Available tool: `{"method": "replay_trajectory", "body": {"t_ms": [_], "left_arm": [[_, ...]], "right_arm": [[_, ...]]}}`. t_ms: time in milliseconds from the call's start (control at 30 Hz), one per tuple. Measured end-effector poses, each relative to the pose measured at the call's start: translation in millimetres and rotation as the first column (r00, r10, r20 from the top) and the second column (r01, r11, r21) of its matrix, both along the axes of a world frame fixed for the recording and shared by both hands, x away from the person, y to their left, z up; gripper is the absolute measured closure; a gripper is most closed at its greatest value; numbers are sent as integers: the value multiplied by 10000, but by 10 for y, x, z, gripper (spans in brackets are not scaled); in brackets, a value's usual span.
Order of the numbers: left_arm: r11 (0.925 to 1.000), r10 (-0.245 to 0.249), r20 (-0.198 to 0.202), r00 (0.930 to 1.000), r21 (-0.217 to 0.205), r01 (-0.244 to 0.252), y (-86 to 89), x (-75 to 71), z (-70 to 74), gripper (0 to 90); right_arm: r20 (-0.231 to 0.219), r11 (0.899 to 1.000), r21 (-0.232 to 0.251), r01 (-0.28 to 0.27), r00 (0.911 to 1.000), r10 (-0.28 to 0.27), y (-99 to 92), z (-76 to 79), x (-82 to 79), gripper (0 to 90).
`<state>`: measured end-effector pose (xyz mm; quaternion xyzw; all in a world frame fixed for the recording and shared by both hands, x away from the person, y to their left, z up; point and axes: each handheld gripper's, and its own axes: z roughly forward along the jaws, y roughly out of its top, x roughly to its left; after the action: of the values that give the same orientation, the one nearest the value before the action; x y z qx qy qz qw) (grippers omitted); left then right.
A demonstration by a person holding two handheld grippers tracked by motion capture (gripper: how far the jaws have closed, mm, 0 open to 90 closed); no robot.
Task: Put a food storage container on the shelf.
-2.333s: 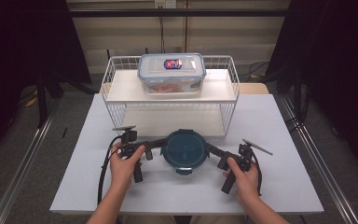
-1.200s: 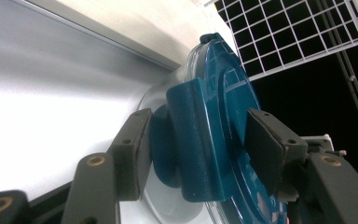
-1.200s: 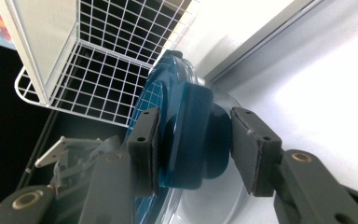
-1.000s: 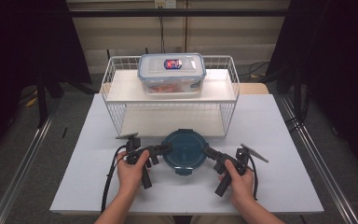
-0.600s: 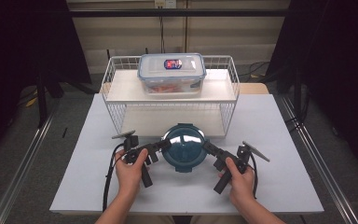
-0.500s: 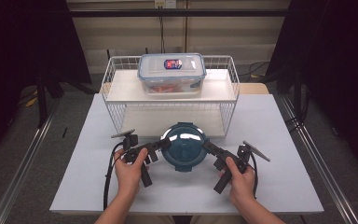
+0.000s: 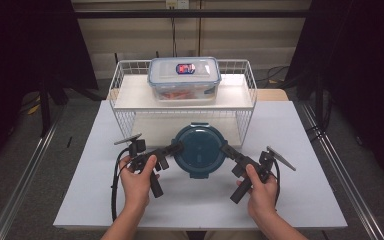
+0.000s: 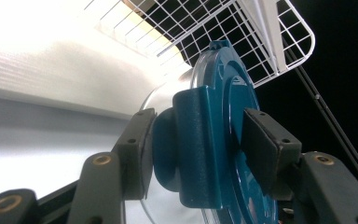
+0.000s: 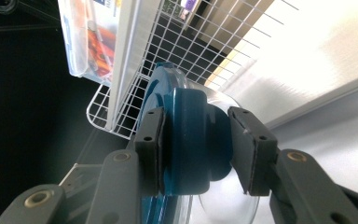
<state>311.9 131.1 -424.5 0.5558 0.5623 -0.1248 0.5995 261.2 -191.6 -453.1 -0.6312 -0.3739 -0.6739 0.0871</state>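
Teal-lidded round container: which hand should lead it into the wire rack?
Right, marginally. The right gripper has its jaws square across a latch of the round clear teal-lidded container; the left gripper, its jaws around the opposite latch, has just been closing them. The white wire rack stands straight ahead.

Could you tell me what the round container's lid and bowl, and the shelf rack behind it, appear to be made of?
Lid: likely hard plastic, opaque teal, smooth with a slight sheen and moulded clip tabs. Bowl: clear, glossy, see-through; glass or plastic, hard to tell. Rack: seemingly white-coated metal wire, a thin welded grid.
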Motion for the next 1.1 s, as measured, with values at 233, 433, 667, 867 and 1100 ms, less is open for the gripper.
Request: {"method": "replay_trajectory", "body": {"t_ms": [233,433,667,867,1100], "left_arm": [[9997,-26,450,9990,-228,36,9,-28,152,465],[9993,194,897,9958,-350,-163,23,-51,323,464],[9984,370,1399,9895,-483,-305,32,-62,567,465],[9978,477,1796,9826,-530,-387,49,-47,807,465],[9965,656,2089,9757,-643,-532,68,30,1084,466]], "right_arm": [[555,9999,61,146,9983,-150,16,163,-1,591],[868,9998,-8,208,9960,-207,43,312,-2,591],[1514,9992,66,385,9877,-390,81,545,15,592],[1961,9985,164,526,9791,-548,107,772,49,592],[2356,9978,226,619,9696,-655,156,1089,168,592]]}}
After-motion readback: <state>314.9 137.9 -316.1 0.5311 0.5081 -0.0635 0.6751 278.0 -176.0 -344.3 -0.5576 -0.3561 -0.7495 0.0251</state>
